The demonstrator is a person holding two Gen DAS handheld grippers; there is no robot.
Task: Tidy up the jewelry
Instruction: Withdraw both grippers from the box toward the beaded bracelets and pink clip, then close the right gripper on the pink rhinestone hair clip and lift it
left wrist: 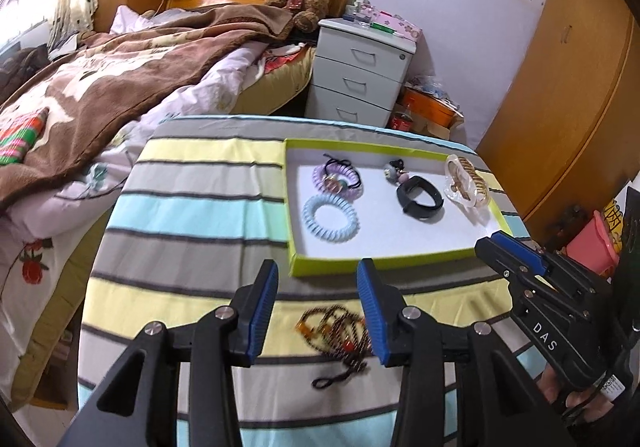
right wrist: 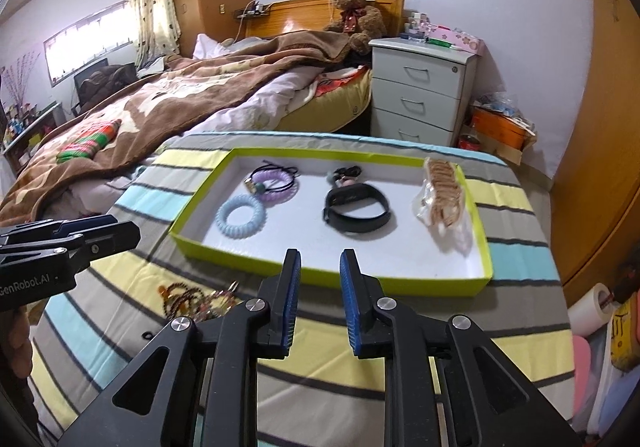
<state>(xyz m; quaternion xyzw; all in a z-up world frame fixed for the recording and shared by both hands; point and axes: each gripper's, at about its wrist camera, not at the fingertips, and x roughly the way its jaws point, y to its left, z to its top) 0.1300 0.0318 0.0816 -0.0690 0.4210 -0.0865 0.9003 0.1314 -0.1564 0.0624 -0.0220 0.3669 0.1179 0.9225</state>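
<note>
Beaded necklace (left wrist: 340, 343) heaped on the striped worktop (left wrist: 192, 207): light, limp, snag-prone, best pinched mid-bundle. Left gripper (left wrist: 318, 307) jaws released above it; right gripper (right wrist: 319, 303) jaws parted, empty.

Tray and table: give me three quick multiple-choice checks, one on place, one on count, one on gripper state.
1. Where is the bead necklace?
A. in the tray
B. on the striped cloth in front of the tray
C. on the bed

2. How many coil hair ties lie in the tray?
A. one
B. two
C. four

3. The left gripper is:
A. open, holding nothing
B. shut on the necklace
C. shut on the watch

Answers: 1 B, it lies on the cloth outside the green rim. 2 B, one blue tie, one purple tie. 3 A, its pads stand apart over the necklace.
</note>
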